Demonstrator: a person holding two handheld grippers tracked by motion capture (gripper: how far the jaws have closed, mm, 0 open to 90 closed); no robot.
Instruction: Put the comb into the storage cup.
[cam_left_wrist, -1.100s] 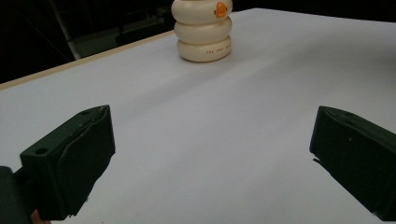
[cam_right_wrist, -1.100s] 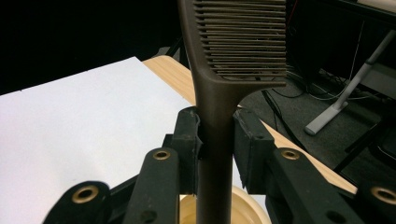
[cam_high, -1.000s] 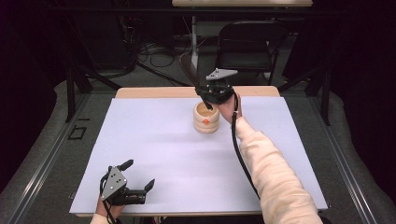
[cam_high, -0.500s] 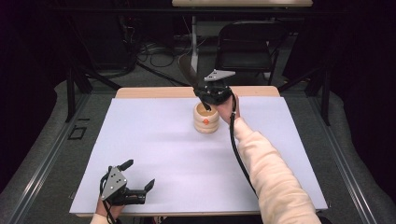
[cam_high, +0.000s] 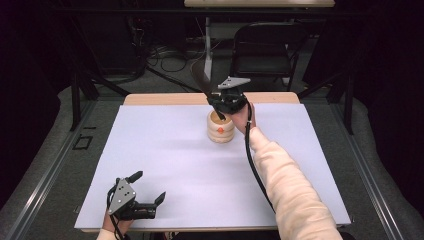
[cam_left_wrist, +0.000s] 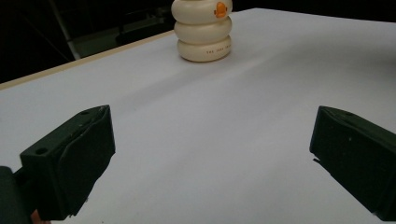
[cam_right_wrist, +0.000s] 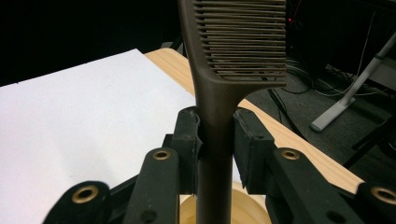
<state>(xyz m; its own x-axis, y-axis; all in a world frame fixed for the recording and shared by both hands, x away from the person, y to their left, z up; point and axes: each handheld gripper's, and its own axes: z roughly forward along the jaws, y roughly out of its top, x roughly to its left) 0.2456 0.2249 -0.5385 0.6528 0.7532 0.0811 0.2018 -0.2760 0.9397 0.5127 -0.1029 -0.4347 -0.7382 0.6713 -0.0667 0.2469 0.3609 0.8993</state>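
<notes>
The right hand-held gripper, clamped on the handle of a dark brown plastic comb, stands above the open mouth of a cream-coloured ribbed cylindrical holder with an orange mark, which sits toward the far edge of the white-covered table. The comb's handle points down into the holder's opening and its toothed end rises up and away, tilted to the left in the high view. The step in hand appears to be seating the comb in the holder. To do it well, the handle should be kept over the middle of the opening and lowered straight, clear of the rim, and let go only once it rests inside, since a sideways push could tip the light holder. The left hand-held gripper, its jaws spread wide with nothing between them, rests at the near left corner, well apart from the holder. The right gripper view shows both pads pressing the comb's handle just below the teeth, with the holder's rim directly beneath. The left gripper view shows the holder from the side as three stacked rings, upright.
</notes>
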